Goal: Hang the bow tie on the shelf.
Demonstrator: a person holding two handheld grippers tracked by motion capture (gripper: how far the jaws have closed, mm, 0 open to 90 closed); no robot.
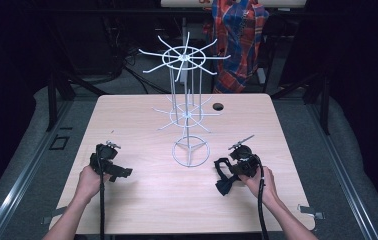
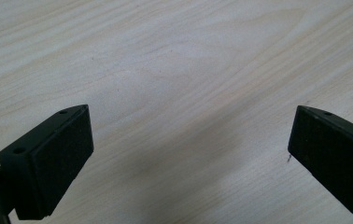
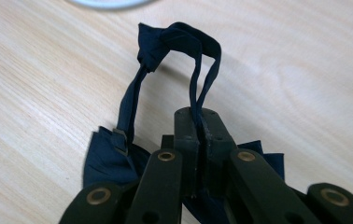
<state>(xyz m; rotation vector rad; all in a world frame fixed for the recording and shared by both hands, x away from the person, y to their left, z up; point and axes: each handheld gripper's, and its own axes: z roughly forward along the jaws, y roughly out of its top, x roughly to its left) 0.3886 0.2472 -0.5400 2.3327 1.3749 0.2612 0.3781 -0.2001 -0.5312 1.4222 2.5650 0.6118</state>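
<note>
A dark navy bow tie (image 1: 223, 177) lies on the wooden table (image 1: 142, 200) at the front right, its thin strap looped upward (image 3: 165, 39) and its folded bow under the jaws (image 3: 107, 163). My right gripper (image 3: 199, 114) is shut on one side of that strap, low over the table (image 1: 231, 169). My left gripper (image 1: 118, 172) sits at the front left, held by a hand. Its jaws stand wide open (image 2: 191, 135) with bare wood between them. A white wire display rack (image 1: 187, 115) with two tiers of radiating hooks stands mid-table between the grippers.
The rack's ring base (image 1: 191, 152) rests just ahead and left of the bow tie; its edge shows at the top of the right gripper view (image 3: 107, 3). A round hole (image 1: 218, 106) is in the table's far side. Plaid cloth (image 1: 237, 35) hangs behind the table.
</note>
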